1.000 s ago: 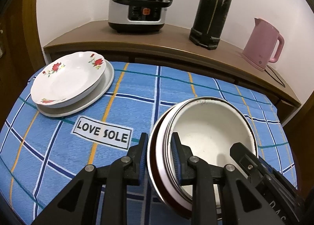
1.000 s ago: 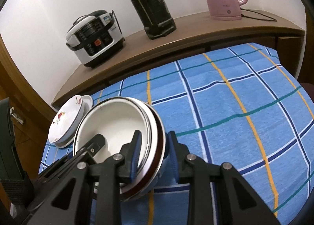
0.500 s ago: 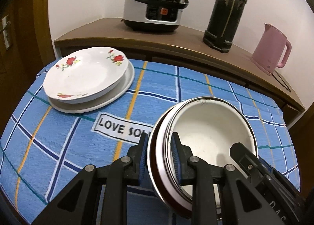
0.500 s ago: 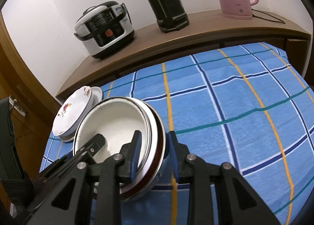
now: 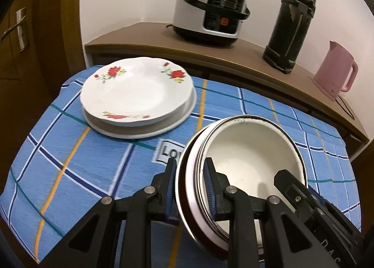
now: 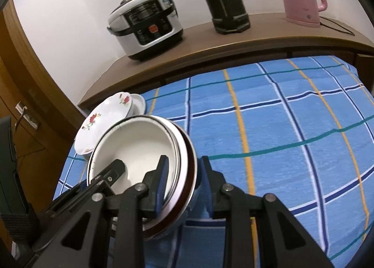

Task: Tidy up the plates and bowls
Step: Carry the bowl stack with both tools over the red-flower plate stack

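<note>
Left gripper (image 5: pixel 190 186) and right gripper (image 6: pixel 181 180) are each pinched on opposite rims of the nested bowls (image 5: pixel 252 165), held above the blue cloth (image 5: pixel 98 162), just beside the flowered plate stack (image 5: pixel 136 94). Judgement: both grips should be kept level and even, and the bowls lowered clear of that stack.

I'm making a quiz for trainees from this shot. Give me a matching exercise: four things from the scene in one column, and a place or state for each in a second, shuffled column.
Things
1. Flowered plate
2. Nested bowls
3. Pink kettle
4. Rice cooker

Places or states
A. On the wooden counter, nearest the corner
B. Rim clamped by both grippers
C. Stacked on a plain plate, on the blue cloth
D. On the wooden counter, right of the black flask

Pairs: 1-C, 2-B, 3-D, 4-A
</note>
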`<action>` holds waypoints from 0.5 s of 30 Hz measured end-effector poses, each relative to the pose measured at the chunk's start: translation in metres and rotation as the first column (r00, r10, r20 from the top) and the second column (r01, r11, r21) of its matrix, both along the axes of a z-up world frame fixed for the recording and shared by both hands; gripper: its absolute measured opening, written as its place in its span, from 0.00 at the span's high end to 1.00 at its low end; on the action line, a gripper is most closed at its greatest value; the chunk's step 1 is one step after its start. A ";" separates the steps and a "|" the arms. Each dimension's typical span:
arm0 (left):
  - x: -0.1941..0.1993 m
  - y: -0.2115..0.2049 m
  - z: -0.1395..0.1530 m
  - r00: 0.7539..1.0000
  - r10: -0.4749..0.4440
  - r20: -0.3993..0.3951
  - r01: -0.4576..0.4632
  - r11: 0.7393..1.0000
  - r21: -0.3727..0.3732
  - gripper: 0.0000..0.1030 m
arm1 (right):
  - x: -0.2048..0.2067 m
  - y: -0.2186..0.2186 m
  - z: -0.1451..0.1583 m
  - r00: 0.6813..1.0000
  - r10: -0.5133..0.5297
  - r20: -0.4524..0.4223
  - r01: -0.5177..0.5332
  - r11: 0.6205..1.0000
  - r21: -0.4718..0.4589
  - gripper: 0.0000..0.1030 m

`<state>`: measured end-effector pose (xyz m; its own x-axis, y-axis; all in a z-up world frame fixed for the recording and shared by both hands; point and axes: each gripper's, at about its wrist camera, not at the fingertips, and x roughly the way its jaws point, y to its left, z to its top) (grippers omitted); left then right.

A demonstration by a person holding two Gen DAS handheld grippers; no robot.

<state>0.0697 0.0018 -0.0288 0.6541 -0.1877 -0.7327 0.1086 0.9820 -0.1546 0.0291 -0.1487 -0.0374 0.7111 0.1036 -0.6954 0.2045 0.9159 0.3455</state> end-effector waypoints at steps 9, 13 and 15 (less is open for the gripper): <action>0.005 0.026 0.004 0.999 0.035 0.007 -0.035 0.999 0.001 0.75 | 0.010 0.025 0.001 0.999 0.037 0.007 -0.037 0.999 -0.001 0.73; 0.006 0.035 0.004 0.999 0.051 0.005 -0.051 0.999 0.004 0.75 | 0.014 0.035 0.001 0.999 0.051 0.008 -0.051 0.999 0.002 0.73; 0.007 0.039 0.004 0.998 0.058 0.002 -0.058 0.998 0.005 0.75 | 0.016 0.039 0.000 0.998 0.057 0.006 -0.057 0.998 0.005 0.73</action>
<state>0.0765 0.0405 -0.0251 0.6653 -0.1460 -0.7322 0.0521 0.9874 -0.1495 0.0454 -0.1099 -0.0371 0.7081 0.1472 -0.6906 0.1502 0.9243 0.3510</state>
